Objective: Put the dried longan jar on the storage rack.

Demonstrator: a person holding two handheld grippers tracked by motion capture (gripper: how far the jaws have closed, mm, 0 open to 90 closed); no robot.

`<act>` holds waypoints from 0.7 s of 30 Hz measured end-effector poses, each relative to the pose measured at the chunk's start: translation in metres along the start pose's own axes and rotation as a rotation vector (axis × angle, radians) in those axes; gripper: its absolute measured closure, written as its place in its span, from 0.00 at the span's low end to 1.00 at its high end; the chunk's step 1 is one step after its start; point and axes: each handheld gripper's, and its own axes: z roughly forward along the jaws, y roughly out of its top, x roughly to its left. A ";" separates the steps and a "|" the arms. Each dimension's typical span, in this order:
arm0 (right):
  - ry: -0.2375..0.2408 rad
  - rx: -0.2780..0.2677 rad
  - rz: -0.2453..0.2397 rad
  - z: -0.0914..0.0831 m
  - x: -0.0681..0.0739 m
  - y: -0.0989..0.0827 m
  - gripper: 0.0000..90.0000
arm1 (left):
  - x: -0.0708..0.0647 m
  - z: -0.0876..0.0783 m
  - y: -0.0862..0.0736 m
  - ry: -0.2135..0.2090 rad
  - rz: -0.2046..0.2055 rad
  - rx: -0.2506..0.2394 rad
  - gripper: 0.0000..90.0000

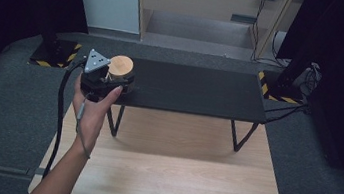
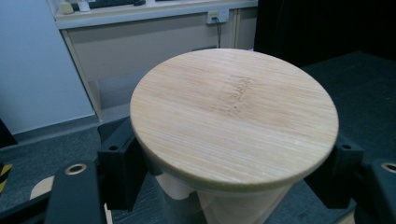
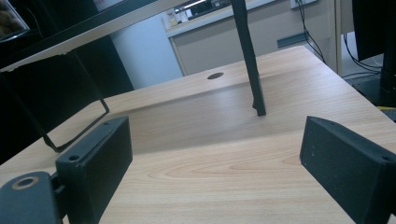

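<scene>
Two tongs at work: left tongs (image 1: 111, 81) clamping the glass jar (image 1: 120, 72) just under its bamboo lid (image 2: 233, 119), carrying it at the left end of the black shelf (image 1: 191, 89) above the counter (image 1: 170, 172). Right tongs (image 3: 212, 154) gaping wide, gripping nothing, idling low over the counter. Judging next: setting the jar squarely on the shelf, base flat, before loosening.

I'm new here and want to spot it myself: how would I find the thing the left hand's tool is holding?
Find the black shelf standing on the wooden table. At its left end the left tool clamps a clear round jar. Its pale bamboo lid is the only light disc against the dark shelf.
</scene>
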 end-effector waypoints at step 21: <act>-0.014 0.006 0.007 0.000 -0.005 -0.002 0.11 | -0.001 0.033 0.002 0.020 0.010 0.071 0.27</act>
